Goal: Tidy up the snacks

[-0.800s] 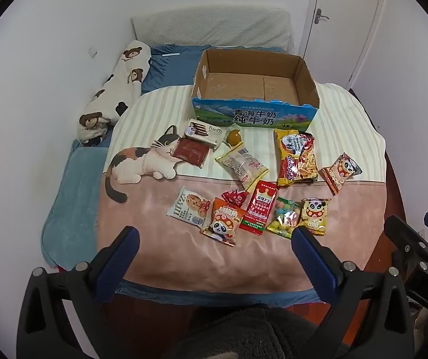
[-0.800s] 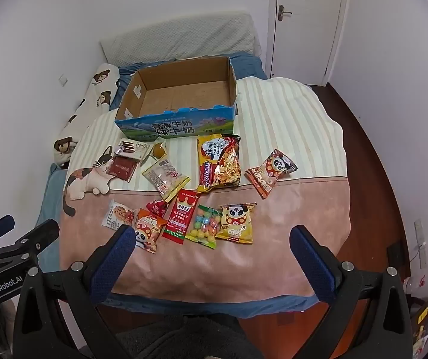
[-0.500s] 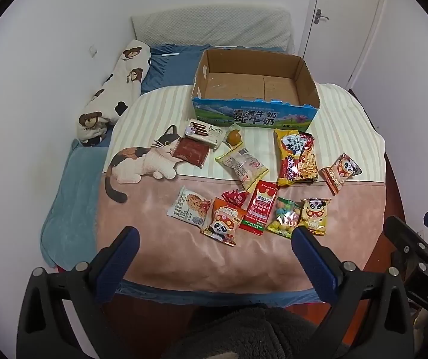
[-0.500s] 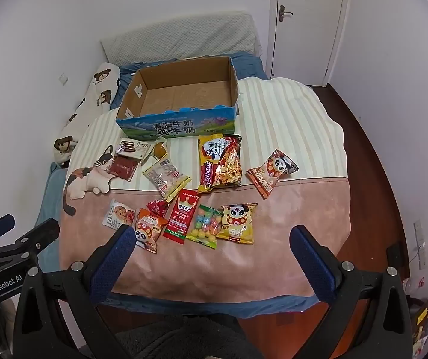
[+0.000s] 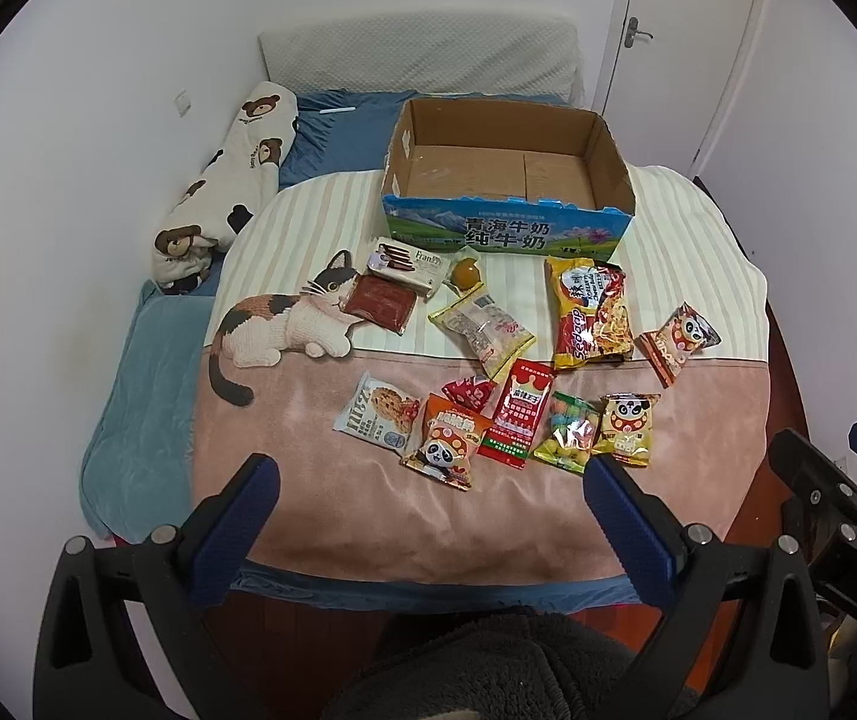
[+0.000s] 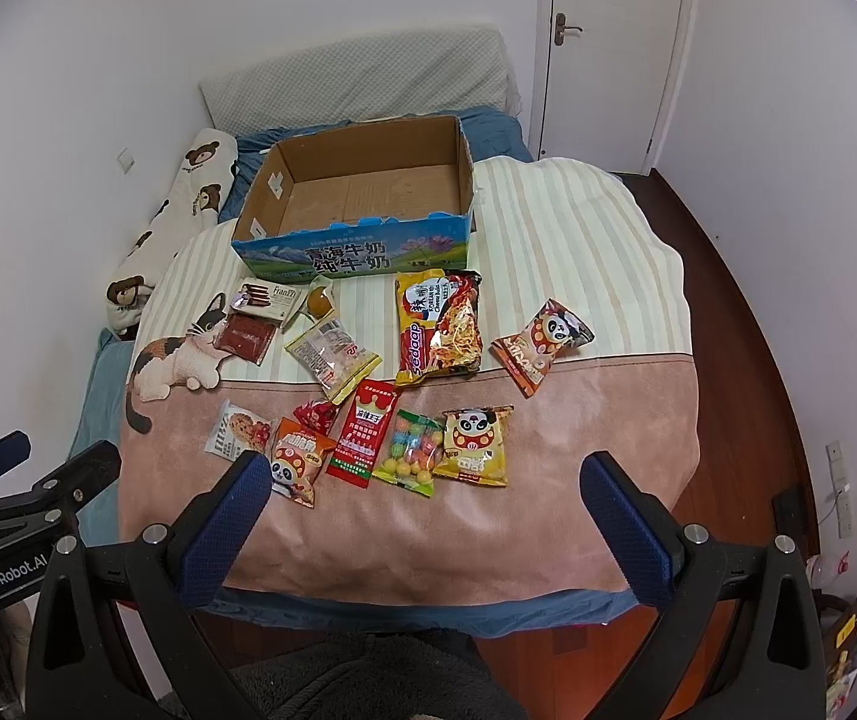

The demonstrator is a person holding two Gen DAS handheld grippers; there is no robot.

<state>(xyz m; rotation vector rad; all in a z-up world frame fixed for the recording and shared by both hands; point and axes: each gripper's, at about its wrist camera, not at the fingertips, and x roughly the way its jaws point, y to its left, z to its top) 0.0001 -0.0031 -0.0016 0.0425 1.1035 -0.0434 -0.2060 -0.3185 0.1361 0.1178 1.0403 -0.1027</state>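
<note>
The snacks lie loose on the bed's blanket (image 5: 320,498), none yet in the cardboard box (image 5: 506,234), which stands open and bare-floored at twelve o'clock from them. That spread reads as a starting layout: each packet flat and mostly apart from its neighbours, so a pair of jaws could take one at a time.

Nearest the box are a Franzzi wafer pack (image 5: 407,262), a dark red packet (image 5: 381,310) touching its lower edge, a small orange ball-shaped sweet (image 5: 465,272), a clear-windowed packet (image 5: 482,332) and the big Sedaap noodle bag (image 5: 590,312). At three o'clock of the noodles sits an orange panda bag (image 5: 677,341). The near row runs from a cookie packet (image 5: 377,420) through a second panda bag (image 5: 449,450), a small red sachet (image 5: 469,391), a tall red-and-green packet (image 5: 518,414) and a candy-ball bag (image 5: 569,435) to a yellow panda bag (image 5: 628,429); several of these overlap at their edges.

The left gripper (image 5: 428,516) and right gripper (image 6: 425,510) hover short of the blanket's near edge, jaws spread wide with nothing between them. I judge the sorting has not begun.

The right view shows the wooden floor (image 6: 746,330) and the box's right wall from outside; the left view shows more of the bear-print pillow (image 5: 230,180) at ten o'clock. Each view catches the other tool at its margin.
</note>
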